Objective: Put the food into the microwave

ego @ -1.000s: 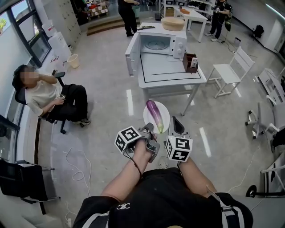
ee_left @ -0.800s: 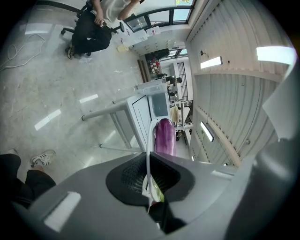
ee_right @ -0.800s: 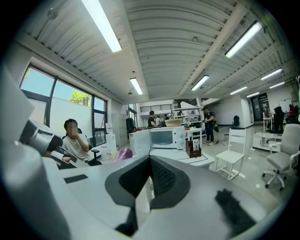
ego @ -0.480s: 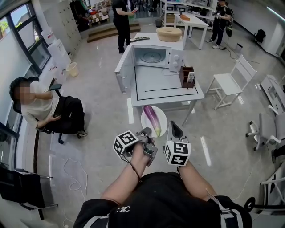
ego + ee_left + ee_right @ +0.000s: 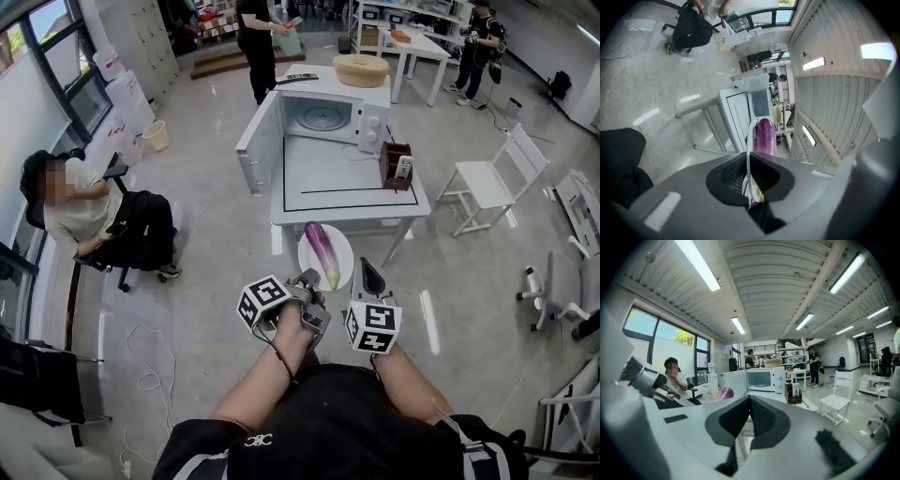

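Since a second ago: the bench and microwave sit lower and larger in the head view. The plate's far rim now overlaps the bench's near edge; before, it showed over bare floor. The standing person at the back has shifted. Both tongs hold the same pose in front of the body.

Eggplant: lies on the plate, in the air just short of the bench. Long axis runs away from the person toward the microwave, far end leaning a little left. Rounded purple end points at the bench, green stem end sits nearest the tongs.

Left tongs: clamped on the plate's near rim. Left gripper view shows the rim edge-on between the jaws, eggplant beyond.

Right tongs: jaws together, nothing between them, just beside the plate's right edge.

Containers: the plate carries only the eggplant. Microwave door swung open to the left; cavity shows its glass turntable. Brown box at the bench's right edge, contents too small to tell. Tan round basket on top of the microwave.
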Motion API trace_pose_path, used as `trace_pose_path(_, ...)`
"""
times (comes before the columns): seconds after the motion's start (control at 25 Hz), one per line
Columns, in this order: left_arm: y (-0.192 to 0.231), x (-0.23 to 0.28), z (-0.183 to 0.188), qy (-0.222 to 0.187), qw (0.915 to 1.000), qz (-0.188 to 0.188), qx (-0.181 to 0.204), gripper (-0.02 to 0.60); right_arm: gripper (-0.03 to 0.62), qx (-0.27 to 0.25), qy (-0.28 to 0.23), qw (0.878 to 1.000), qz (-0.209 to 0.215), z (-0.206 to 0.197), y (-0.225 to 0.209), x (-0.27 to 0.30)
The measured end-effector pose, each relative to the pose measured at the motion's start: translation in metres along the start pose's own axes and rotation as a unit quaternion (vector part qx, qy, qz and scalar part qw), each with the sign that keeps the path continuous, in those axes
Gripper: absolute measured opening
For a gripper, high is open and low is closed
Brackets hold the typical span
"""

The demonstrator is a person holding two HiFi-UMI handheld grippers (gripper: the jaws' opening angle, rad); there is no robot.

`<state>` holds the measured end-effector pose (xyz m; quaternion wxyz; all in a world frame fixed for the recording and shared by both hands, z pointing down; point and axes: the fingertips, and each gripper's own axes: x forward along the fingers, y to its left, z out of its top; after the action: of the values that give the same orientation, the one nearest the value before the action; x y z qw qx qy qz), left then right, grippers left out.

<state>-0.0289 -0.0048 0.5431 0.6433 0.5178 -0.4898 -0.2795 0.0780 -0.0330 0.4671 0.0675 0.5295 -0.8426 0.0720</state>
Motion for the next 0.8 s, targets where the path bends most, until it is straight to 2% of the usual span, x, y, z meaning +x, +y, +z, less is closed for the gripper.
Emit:
trace_pose_path(0.2,-0.006,0.011,-0.002,0.001,1.0000,-0.002,0.006,0.025,0.007,0.001,-0.003,1.000,0.006,0.002,-0.008,0.006)
trace_pose_path(0.8,-0.025,0.066,0.010,0.017,0.9997,-0.009,0.016,0.025,0.008,-0.007,0.000,1.000,-0.015,0.008,-0.045,0.043)
